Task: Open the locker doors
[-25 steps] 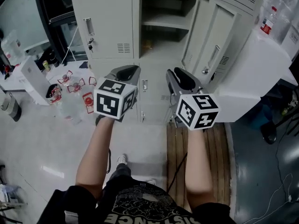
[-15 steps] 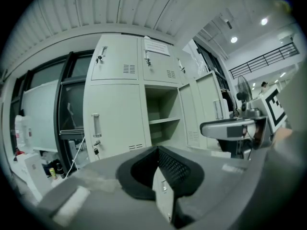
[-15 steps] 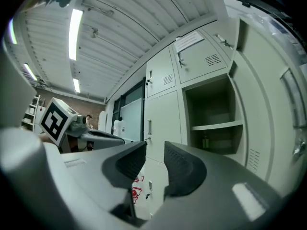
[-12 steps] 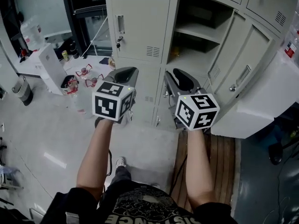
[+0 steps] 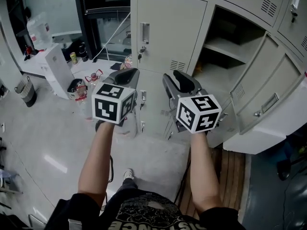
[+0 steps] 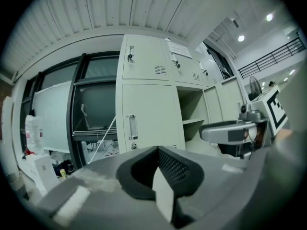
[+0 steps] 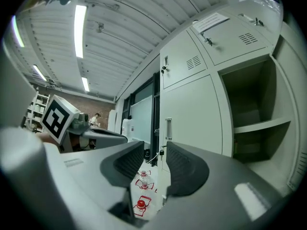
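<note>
Ahead, lockers (image 5: pixel 168 32), floor (image 5: pixel 43 143), left hand-held gripper (image 5: pixel 128 72) closed, right hand-held gripper (image 5: pixel 174 75) just spreading, empty.

The left gripper (image 5: pixel 125 74), centre left, and the right gripper (image 5: pixel 181 79), centre right, are smooth grey moulded plastic with rounded noses. Low in the right gripper view, the pads (image 7: pixel 186 170) are black with a fine ribbed texture. Each gripper carries a white cube printed with black square markers: the left cube (image 5: pixel 115 103) and the right cube (image 5: pixel 198 113). Along the bottom edge the person wears a black short-sleeved shirt (image 5: pixel 144 213) with pale lettering, and a white shoe (image 5: pixel 125 175) shows just above it.
</note>
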A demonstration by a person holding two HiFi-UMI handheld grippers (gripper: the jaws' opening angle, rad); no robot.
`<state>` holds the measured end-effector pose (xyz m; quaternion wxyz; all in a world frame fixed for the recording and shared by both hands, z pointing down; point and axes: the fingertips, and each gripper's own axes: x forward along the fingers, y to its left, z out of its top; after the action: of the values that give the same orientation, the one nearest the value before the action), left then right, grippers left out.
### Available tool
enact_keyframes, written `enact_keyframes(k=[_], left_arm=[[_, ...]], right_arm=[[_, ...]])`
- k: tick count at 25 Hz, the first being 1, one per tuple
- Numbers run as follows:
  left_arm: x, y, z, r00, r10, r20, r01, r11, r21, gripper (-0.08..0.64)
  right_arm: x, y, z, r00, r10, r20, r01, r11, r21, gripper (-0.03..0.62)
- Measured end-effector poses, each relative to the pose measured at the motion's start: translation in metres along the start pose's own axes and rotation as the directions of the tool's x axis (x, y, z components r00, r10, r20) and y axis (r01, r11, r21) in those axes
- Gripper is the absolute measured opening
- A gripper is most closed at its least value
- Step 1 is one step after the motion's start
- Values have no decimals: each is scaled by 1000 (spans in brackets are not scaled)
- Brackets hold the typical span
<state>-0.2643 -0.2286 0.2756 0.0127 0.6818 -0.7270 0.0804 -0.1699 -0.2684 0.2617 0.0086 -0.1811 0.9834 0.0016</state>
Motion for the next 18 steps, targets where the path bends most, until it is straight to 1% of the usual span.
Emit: enact_keyframes(k=[10,14,18], left_arm=[[25,77,-9,1000,-4,-5,3,1000,-14,3],[39,103,-10,1000,-24,-5,24,1000,-17,3],[53,126,-12,998,-60,-4,59,998,-16,3]], right_arm=[[91,13,-2,1000,16,-17,-16,1000,2,150],[125,16,-3,1000,3,-24,-3,1000,-1,161],[155,15,-4,999,-28,-32,28,1000,-3,169]])
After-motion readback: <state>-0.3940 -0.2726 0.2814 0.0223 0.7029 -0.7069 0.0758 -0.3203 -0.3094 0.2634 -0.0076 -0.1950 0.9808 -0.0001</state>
